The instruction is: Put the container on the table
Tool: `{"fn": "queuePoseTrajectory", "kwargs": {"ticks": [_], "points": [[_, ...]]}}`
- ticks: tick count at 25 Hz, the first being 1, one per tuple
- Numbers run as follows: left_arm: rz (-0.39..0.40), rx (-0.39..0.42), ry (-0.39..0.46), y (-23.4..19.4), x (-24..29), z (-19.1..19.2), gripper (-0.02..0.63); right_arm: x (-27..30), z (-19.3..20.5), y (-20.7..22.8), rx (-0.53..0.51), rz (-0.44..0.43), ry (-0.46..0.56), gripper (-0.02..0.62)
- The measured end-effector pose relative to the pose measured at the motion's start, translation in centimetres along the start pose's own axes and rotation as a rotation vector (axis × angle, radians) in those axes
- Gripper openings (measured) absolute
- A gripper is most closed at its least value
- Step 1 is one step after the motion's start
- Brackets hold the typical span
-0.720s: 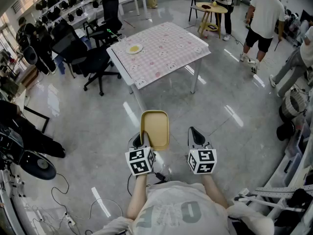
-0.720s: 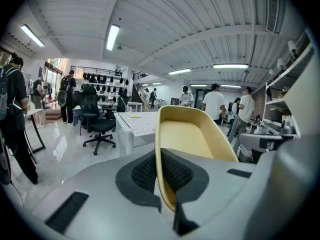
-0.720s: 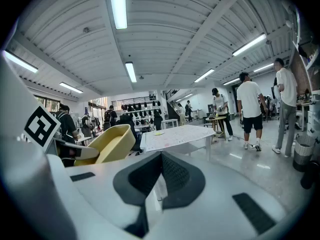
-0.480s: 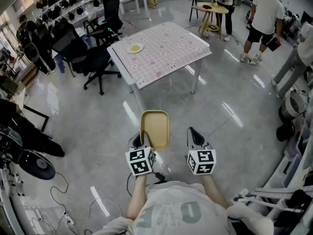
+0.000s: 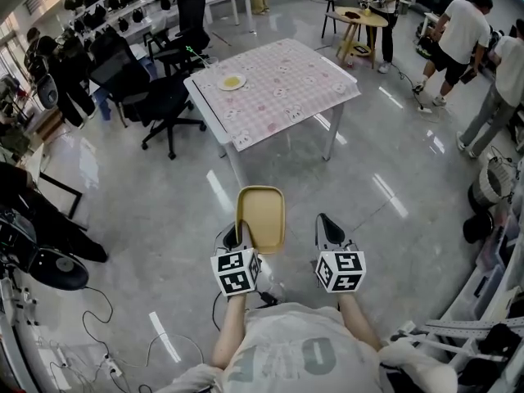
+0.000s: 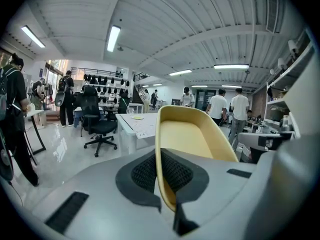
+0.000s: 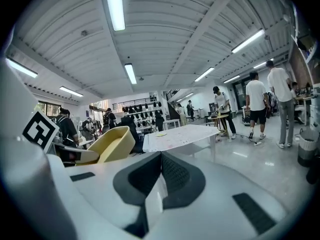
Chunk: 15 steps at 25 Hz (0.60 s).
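Table (image 5: pixel 278 80) nearer, container (image 5: pixel 260 218) lengthwise toward it

black office chairs (image 5: pixel 166 98), round wooden table (image 5: pixel 365 16), yellow plate (image 5: pixel 232 81)

Left claw (image 5: pixel 239 234) clamped on container (image 5: pixel 260 216), right claw (image 5: pixel 326 222) closed.

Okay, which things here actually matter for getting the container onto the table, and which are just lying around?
Part of the job: yellow container, clamped in the left gripper; checked table; right gripper, shut and empty.

Lying about: plate on that table; black office chairs; small round table; floor cables.
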<state>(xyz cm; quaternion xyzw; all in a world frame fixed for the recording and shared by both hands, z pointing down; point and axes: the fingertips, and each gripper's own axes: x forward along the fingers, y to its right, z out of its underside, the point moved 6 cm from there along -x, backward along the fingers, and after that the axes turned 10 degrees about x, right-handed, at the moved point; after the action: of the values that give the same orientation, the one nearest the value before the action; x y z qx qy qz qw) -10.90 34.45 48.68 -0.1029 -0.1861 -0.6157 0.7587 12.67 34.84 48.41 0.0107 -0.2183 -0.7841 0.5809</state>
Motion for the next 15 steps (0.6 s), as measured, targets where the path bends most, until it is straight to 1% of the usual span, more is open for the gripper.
{"fn": "queuePoseTrajectory", "kwargs": {"ticks": [4,8,11,15], "points": [[-0.006,-0.015,0.022,-2.1,0.8,-0.7,0.028,1.9,-0.3,-0.6,-0.005,0.007,-0.007,0.029],[-0.022,-0.054,0.03,-3.8,0.5,-0.6,0.028,2.1,-0.2,-1.2,-0.009,0.008,-0.021,0.029],[-0.027,-0.08,0.02,-6.4,2.4,0.3,0.028,4.4,0.9,-2.2,-0.01,0.017,-0.035,0.029],[-0.014,-0.098,0.007,-8.0,5.1,0.0,0.028,7.4,0.8,-1.9,-0.009,0.033,-0.056,0.029]]}}
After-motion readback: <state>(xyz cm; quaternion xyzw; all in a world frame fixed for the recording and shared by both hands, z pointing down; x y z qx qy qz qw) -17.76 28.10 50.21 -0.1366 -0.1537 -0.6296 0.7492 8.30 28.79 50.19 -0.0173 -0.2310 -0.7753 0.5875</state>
